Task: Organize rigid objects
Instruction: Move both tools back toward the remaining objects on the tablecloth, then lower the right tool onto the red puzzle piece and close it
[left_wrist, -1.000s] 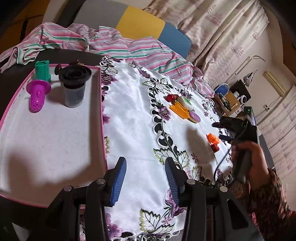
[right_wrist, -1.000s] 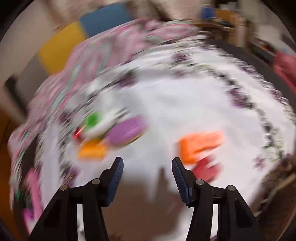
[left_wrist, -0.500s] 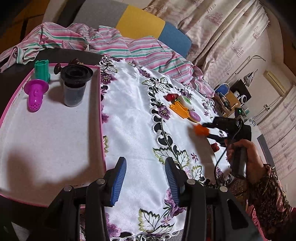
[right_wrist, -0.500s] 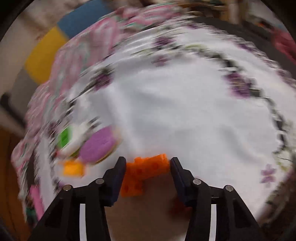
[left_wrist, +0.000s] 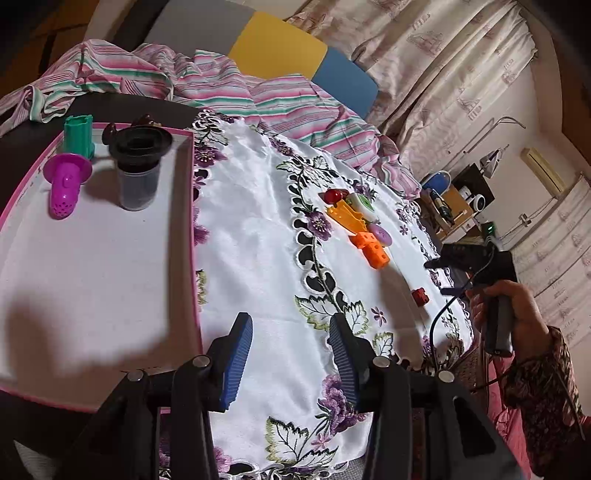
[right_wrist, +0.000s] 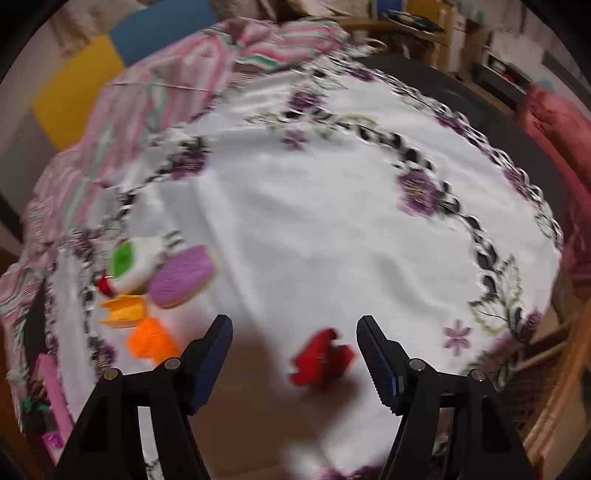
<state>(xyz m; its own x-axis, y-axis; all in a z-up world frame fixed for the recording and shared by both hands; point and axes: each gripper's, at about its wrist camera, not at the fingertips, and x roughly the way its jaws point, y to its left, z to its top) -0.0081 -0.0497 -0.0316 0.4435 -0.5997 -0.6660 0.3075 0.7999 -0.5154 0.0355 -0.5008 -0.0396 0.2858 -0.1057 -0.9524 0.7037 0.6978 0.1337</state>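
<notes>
My right jaws (right_wrist: 293, 352) have just been opening and now stand wide with nothing gripped; the red block (right_wrist: 320, 360) sits on the tablecloth (right_wrist: 332, 229) between them, nearer the right one. I'd center over it first, then close gently. Left jaws (left_wrist: 290, 356) hang half open, empty.

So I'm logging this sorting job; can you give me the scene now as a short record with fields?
surface: white embroidered cloth
tray: pink-rimmed, holding a purple strainer, green piece and black cup
toy cluster: orange block beside purple disc
red block: alone on the cloth
left tool: open, empty
right tool: just opened, red block between its fingers, untouched
</notes>
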